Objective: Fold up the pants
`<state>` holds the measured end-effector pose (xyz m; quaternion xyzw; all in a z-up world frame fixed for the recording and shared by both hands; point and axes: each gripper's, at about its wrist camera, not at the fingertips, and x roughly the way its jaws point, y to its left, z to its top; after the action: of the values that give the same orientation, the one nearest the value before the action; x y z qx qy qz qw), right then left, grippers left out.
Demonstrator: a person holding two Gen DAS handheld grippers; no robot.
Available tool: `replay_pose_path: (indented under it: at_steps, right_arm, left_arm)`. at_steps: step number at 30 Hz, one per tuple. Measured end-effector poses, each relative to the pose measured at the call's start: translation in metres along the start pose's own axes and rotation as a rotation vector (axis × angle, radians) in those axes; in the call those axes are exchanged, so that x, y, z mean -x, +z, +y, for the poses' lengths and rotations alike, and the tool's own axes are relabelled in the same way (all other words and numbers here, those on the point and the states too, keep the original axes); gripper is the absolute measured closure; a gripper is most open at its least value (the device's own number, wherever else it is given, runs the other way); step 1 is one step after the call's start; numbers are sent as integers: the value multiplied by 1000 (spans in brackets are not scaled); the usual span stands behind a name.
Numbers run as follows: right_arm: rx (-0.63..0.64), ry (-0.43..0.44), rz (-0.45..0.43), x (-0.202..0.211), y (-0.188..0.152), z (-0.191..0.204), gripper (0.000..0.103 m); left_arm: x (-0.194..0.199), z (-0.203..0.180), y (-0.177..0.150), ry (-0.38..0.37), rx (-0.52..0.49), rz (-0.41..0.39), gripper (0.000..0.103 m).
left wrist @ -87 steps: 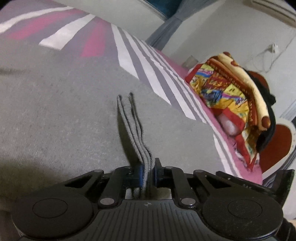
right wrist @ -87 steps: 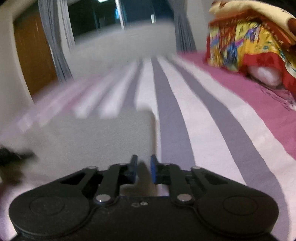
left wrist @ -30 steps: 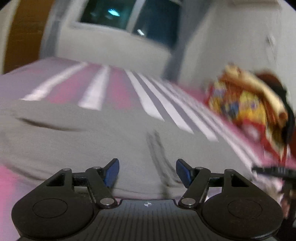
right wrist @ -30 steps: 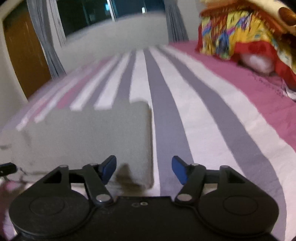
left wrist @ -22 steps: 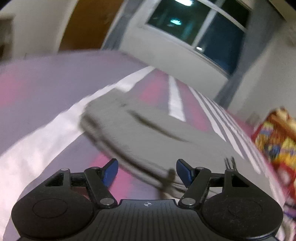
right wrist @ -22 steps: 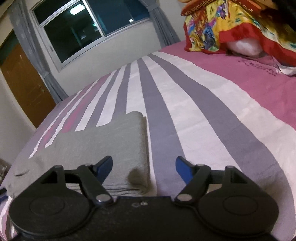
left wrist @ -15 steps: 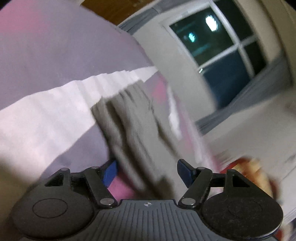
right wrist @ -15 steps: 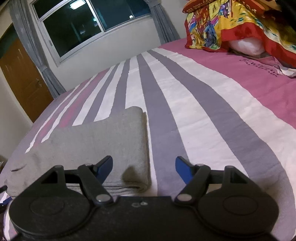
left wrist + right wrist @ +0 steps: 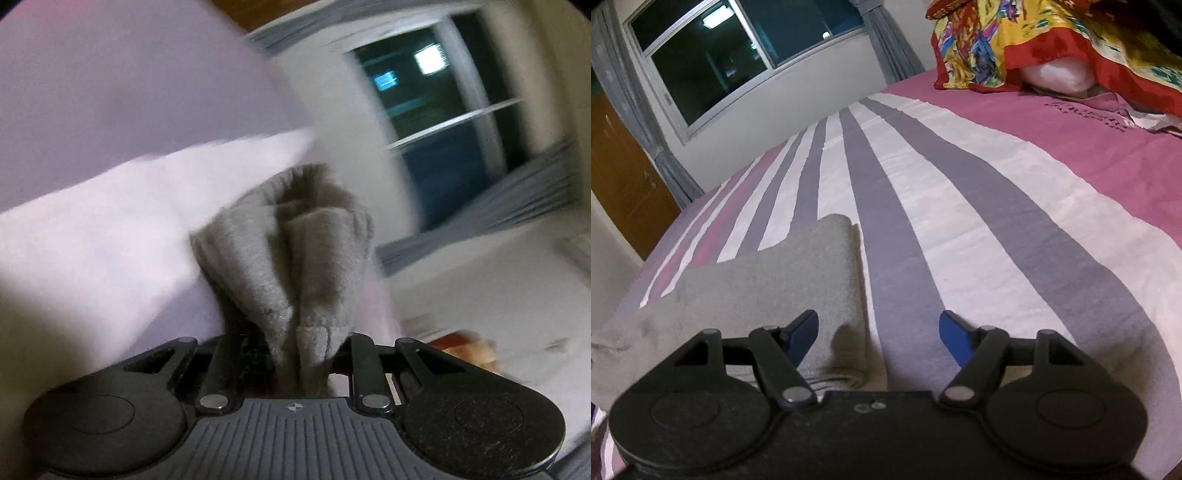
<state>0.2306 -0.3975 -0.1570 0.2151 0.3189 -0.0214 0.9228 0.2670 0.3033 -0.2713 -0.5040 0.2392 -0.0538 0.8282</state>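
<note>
Left wrist: left tongs just clamped on a bunched end of the grey pants; soft, limp knit, will sag.

Right wrist: right tongs wide, empty, straddling the folded pants' near corner on the striped bed; grip there.

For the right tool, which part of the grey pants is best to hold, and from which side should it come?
Probably the near right corner of the grey pants, where the stacked layer edges show beside the folded right side. The open right tool already straddles it, so it likely should go straight forward and down, taking all layers. The left tool has just closed on bunched cloth at the other end.
</note>
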Motion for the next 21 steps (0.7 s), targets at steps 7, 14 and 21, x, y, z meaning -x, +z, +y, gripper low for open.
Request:
replay_pose_path:
  at_steps: [7, 14, 21]
  right_arm:
    - [-77, 5, -57, 13, 0, -13, 32]
    - [-54, -323, -165, 27, 4, -14, 17]
    - [90, -442, 10, -10, 14, -34, 0]
  left_arm:
    - [7, -49, 5, 20, -137, -22, 83]
    - [2, -165, -2, -49, -398, -21, 84]
    - [-30, -276, -50, -117, -672, 67, 84]
